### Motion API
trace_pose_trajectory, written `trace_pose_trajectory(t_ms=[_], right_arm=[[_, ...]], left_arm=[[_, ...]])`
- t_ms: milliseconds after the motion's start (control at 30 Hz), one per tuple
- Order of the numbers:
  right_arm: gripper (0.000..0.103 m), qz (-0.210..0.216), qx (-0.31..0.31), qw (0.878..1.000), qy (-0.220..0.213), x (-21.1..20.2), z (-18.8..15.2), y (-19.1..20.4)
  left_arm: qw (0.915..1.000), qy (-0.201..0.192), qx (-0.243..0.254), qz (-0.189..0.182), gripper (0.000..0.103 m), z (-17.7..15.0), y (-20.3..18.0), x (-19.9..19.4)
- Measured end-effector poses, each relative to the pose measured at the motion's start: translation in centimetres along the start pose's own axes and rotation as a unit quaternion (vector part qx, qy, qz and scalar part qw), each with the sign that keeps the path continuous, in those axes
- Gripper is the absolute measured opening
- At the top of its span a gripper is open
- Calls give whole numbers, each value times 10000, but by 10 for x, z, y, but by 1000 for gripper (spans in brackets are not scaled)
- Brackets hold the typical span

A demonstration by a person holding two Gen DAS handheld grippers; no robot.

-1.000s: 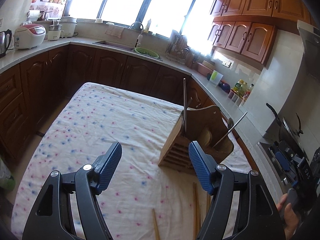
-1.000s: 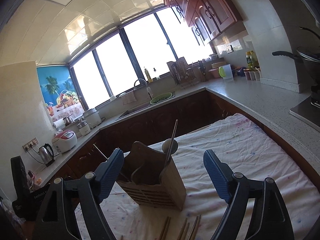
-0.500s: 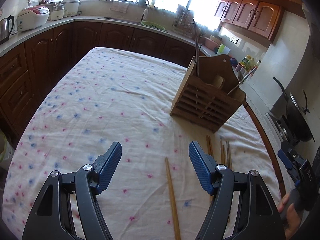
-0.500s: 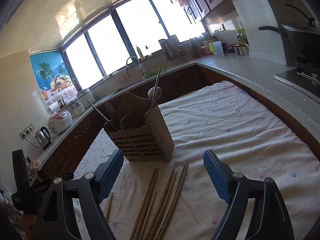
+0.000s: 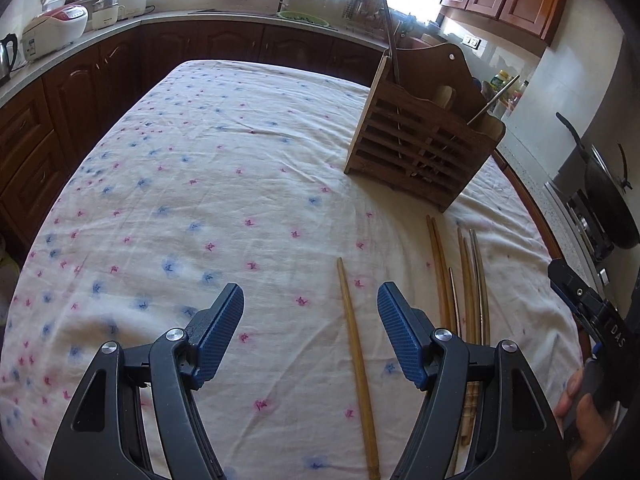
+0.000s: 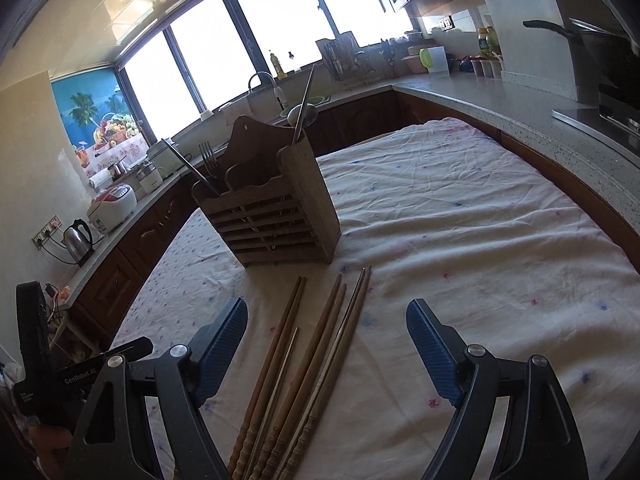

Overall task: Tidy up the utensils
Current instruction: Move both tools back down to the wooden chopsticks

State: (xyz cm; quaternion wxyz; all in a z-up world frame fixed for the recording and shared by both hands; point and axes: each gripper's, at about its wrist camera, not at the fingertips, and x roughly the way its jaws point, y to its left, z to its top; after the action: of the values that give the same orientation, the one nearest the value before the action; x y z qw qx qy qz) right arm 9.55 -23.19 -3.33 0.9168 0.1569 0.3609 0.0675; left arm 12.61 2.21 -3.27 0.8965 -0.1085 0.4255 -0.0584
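Both grippers lowered, single chopstick (image 5: 357,364) between spread left fingers (image 5: 396,332)

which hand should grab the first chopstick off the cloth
Probably left: the left gripper is open with the lone wooden chopstick lying between its fingers. The right gripper faces a tight chopstick bundle.

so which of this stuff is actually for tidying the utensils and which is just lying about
For the job:
- single chopstick lying apart
- bundle of chopsticks
- wooden holder, already holding a fork and a spoon
- both open claws: left, right

Lying about:
- kettle
- rice cooker
- pan
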Motion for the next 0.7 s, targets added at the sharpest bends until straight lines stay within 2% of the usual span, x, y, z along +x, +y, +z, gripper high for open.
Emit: trace_pose_trajectory(t_ms=[67,133,233,300,500,700], right_arm=[[76,-60,-72,9999,99,6,-2,2],[55,-78,-105,9996,257,12,-4,4],[36,-27,-209,9988,440,18,-8,11],[28,42,-334,9980,541,22,-10,19],[17,245,-565,9933,978,45,-20,37],[9,197,-693,9873,1418,73,-29,44]], left_arm=[[10000,48,33,13,71,-1,-2,3],[9999,112,69,-1,71,-2,-4,6],[9997,207,137,-24,71,-3,-7,11],[9995,259,181,-22,69,-3,-10,15],[9981,537,282,-93,50,-4,-16,28],[9962,744,428,-157,41,-4,-24,42]])
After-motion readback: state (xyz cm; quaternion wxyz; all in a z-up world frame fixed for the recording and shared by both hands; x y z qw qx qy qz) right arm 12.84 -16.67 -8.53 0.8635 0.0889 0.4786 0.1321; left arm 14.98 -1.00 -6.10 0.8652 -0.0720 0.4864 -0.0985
